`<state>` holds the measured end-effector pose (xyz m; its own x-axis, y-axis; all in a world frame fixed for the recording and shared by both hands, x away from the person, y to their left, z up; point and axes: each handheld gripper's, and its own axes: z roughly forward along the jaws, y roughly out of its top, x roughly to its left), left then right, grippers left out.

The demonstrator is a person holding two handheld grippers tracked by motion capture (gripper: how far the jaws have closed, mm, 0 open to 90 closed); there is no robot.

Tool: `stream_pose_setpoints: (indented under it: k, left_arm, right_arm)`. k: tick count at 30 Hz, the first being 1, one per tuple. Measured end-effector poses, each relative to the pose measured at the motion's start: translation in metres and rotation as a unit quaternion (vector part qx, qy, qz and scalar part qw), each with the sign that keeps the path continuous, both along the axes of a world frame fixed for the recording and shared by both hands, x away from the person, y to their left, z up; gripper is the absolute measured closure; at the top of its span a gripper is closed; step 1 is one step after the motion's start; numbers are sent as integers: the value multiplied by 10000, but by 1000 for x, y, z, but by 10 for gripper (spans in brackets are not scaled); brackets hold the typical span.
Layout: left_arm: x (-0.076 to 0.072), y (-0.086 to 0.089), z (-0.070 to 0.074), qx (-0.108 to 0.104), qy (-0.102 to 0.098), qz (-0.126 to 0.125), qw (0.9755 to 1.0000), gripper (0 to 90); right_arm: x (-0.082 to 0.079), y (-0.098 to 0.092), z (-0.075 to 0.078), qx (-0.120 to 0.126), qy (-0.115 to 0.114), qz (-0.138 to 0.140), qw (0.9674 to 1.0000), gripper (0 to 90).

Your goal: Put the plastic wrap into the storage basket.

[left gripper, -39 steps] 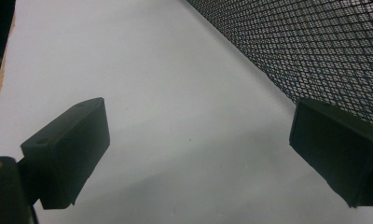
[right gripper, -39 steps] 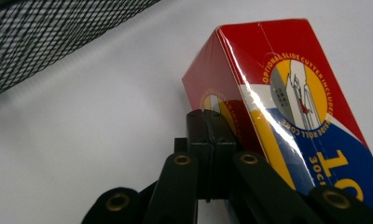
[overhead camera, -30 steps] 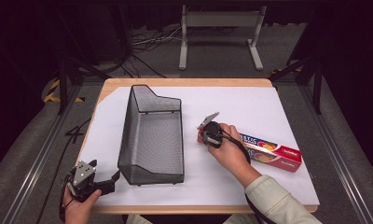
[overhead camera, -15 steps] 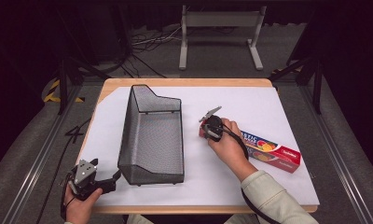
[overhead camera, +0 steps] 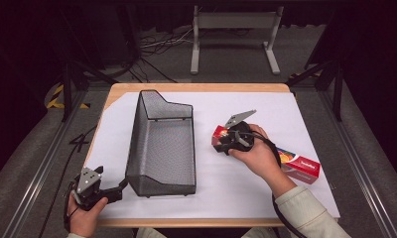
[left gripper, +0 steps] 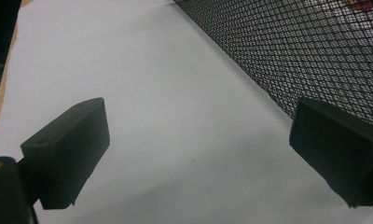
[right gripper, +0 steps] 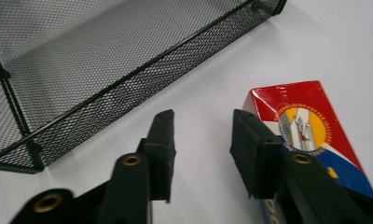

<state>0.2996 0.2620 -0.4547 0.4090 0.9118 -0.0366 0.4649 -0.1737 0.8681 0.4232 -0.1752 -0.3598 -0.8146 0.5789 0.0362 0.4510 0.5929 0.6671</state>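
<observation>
Right gripper (right gripper: 201, 154): jaws part-open with nothing between them, having just been opening; the red foil box (right gripper: 299, 126) lies just beside the right-hand jaw at about 1 o'clock. In the high view the box (overhead camera: 299, 165) runs long-axis from 10 to 4 o'clock under the right hand (overhead camera: 256, 153), flat on the white sheet. Farther off, the mesh basket (overhead camera: 162, 144) stands at 9 o'clock from the box; left gripper (overhead camera: 118, 191), wide and empty, sits at the basket's near corner, so the right is nearer.
</observation>
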Motion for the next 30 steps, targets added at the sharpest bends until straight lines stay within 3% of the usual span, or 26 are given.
stream_pose_setpoints:
  k: [3, 8, 15, 22, 30]
  left_arm:
    - [0, 0, 2, 63, -77, 38, 9999, 59]
    - [1, 0, 3, 63, -117, 37, 9999, 58]
    - [1, 0, 4, 34, -146, 56, 9999, 58]
    - [1, 0, 4, 27, -174, 82, 9998, 58]
    - [0, 0, 3, 14, -159, 100, 9998, 57]
  right_arm:
    - [-5, -10, 8, 315, -84, 57, 9995, 465]
    - [-11, -24, 19, 404, -350, 79, 9985, 391]
    - [-20, -47, 33, 368, -613, 35, 9974, 325]
    - [-25, -69, 39, 347, -746, -204, 9964, 278]
    - [-31, -106, 44, 374, -888, -590, 9936, 244]
